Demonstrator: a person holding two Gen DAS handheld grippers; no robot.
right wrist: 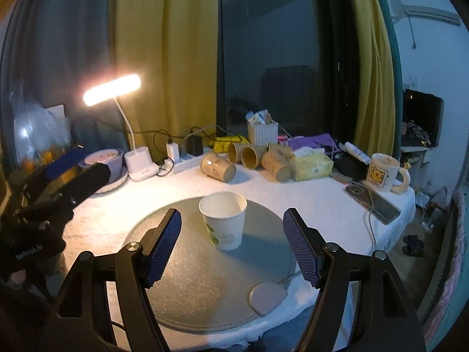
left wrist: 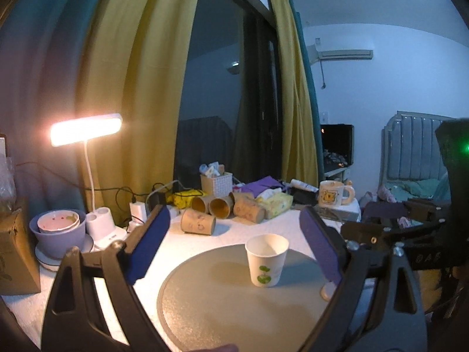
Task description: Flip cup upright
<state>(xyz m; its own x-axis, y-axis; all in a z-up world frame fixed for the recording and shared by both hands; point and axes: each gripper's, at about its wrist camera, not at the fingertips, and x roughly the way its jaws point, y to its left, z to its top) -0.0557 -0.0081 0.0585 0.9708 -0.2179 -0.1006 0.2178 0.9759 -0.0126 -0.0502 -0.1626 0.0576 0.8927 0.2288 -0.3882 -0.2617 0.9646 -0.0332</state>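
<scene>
Both jaws stand wide apart and hold nothing: left gripper, then right gripper, each facing the cup from the near side. That one paper cup stands upright, mouth up, near the middle of the round mat on the table, free of both grippers. By my reading the flip is done; only withdrawing remains. Along the far edge, left to right: one lamp, four tubes on their sides, one mug.

White-clothed table — round grey mat, lamp, toppled tubes, mug.
</scene>
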